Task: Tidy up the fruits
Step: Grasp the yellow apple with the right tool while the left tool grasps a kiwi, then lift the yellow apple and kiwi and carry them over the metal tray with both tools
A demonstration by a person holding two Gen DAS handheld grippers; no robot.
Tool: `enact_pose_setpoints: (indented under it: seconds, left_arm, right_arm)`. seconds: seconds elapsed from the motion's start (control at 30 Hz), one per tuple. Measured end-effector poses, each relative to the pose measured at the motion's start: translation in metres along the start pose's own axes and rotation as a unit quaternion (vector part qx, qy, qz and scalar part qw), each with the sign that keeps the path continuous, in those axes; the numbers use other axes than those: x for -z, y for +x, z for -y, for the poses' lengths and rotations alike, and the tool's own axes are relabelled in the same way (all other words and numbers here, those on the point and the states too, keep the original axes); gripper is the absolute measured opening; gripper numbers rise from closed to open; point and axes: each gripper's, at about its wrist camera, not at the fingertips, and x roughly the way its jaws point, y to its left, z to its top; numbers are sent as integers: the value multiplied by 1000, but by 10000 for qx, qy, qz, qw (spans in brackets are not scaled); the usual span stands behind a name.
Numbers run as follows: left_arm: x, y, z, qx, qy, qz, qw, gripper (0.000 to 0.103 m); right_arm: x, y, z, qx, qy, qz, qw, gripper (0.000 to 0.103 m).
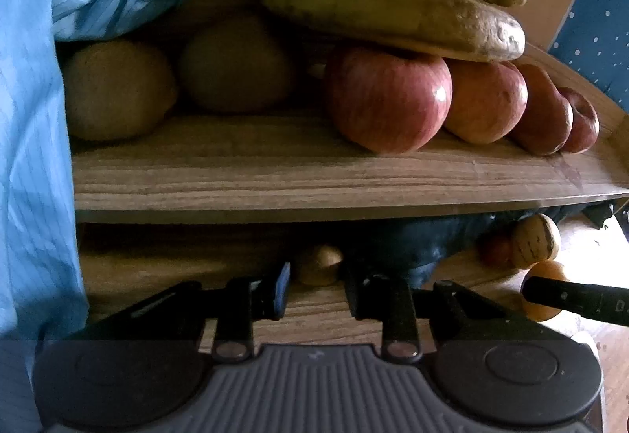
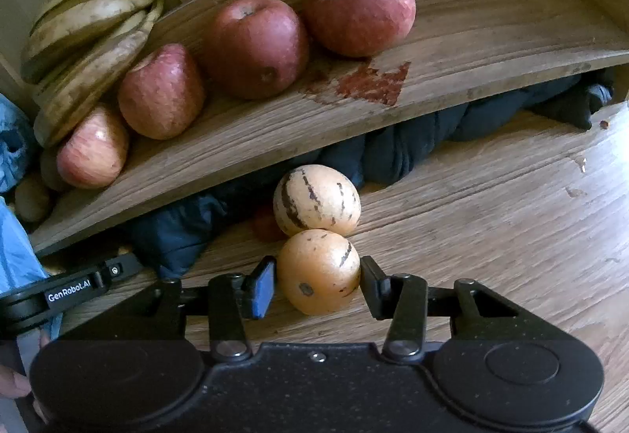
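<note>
Partly done. Already on the wooden shelf (image 2: 471, 51): four apples (image 2: 255, 47) in a row toward its left end, bananas (image 2: 78, 39) piled at that end. Left on the desk (image 2: 491, 205) below the shelf's front edge: two striped melons (image 2: 316, 205). Right gripper (image 2: 316, 285) pinching the nearer orange melon (image 2: 314, 275). Left gripper (image 1: 316, 285) jaws nearly pressed together around a small brown fruit (image 1: 316, 264); contact cannot be told.

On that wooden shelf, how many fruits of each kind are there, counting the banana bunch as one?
Red apples: 4
Brown round fruits: 2
Banana bunch: 1
Total in view on the shelf: 7
</note>
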Motion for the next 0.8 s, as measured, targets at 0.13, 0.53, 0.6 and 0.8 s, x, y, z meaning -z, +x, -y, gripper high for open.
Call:
enact_pose_setpoints:
  seconds: [0.13, 0.53, 0.6, 0.8]
  left_arm:
    - [3, -4, 1, 46, 22, -28, 10000, 32]
    - [20, -16, 23, 342, 282, -244, 9987, 32]
    - [23, -19, 28, 395, 343, -294, 9982, 32]
    - [34, -26, 42, 565, 478, -404, 9964, 32]
  right_arm:
    - [0, -1, -3, -83, 4, -42, 10000, 48]
    - [8, 0, -25, -341, -113, -290, 9989, 47]
    - [9, -1, -26, -400, -96, -325, 9986, 48]
    - [15, -10, -21, -516, 20, -393, 9979, 47]
